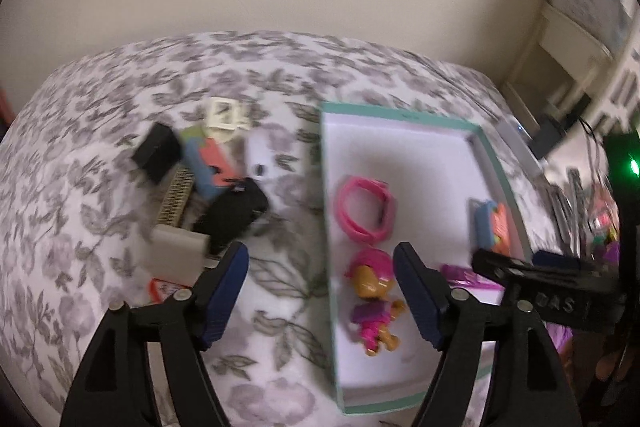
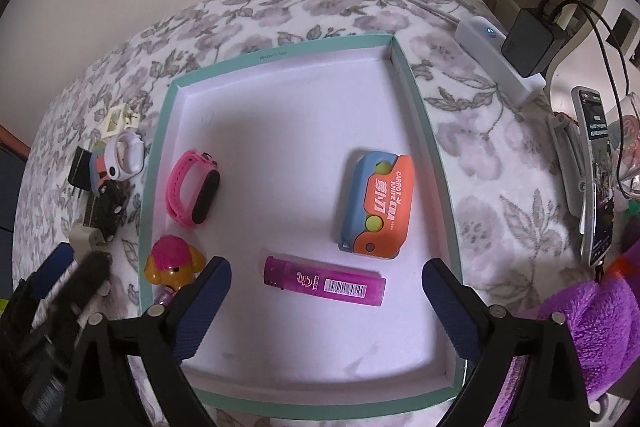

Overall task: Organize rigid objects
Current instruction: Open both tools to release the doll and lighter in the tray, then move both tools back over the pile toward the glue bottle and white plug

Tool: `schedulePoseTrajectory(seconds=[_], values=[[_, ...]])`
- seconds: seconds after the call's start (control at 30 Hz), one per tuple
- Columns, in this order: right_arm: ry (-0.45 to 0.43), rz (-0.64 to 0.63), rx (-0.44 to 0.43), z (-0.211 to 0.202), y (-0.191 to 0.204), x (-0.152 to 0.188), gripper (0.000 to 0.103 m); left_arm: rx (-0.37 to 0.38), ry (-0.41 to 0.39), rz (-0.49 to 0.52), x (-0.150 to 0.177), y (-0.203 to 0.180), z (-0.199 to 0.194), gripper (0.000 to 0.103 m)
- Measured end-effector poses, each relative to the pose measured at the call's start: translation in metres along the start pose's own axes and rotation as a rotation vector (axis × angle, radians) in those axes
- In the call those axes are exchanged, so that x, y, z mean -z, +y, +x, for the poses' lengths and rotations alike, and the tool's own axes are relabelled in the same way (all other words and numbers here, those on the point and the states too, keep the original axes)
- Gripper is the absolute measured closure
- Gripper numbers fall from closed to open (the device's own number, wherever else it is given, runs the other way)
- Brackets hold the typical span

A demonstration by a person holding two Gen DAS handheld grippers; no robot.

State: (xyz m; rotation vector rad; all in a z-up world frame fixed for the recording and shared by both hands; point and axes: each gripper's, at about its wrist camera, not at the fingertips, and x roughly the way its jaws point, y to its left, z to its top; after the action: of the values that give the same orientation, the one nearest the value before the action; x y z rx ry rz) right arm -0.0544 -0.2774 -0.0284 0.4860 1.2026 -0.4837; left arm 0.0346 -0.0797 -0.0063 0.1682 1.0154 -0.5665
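Both claws released above the teal box (image 2: 424, 131)
Inside it, orange toy (image 2: 380, 205) reads "CARROT KNIFE"; purple lighter (image 2: 325, 281) just below bears a barcode

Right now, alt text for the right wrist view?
The open right gripper hangs above a teal-rimmed white tray on a floral bedspread, nothing between its pads. The tray holds a purple lighter, an orange-and-blue carrot knife toy, a pink watch and a dog figure. More small items lie left of the tray.
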Motion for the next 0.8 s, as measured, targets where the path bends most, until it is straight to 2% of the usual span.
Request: schedulePoseTrajectory(seconds=[0.07, 0.37, 0.43, 0.63, 0.8], values=[[-0.002, 0.001, -0.004, 0.001, 0.001, 0.000, 0.001, -0.020, -0.009, -0.040, -0.003, 0.011, -0.001, 0.018], [-0.026, -0.009, -0.033, -0.001, 0.007, 0.000, 0.000, -0.091, -0.053, -0.180, -0.013, 0.056, -0.010, 0.015], [-0.035, -0.011, -0.045, -0.002, 0.010, -0.001, 0.000, -0.120, -0.072, -0.206, -0.015, 0.065, -0.013, 0.002], [-0.079, -0.037, -0.069, -0.008, 0.027, -0.004, 0.000, -0.165, -0.116, -0.279, -0.022, 0.092, -0.019, 0.001], [-0.109, -0.063, -0.097, -0.014, 0.047, -0.011, 0.000, -0.156, -0.132, -0.324, -0.027, 0.105, -0.018, 0.001]])
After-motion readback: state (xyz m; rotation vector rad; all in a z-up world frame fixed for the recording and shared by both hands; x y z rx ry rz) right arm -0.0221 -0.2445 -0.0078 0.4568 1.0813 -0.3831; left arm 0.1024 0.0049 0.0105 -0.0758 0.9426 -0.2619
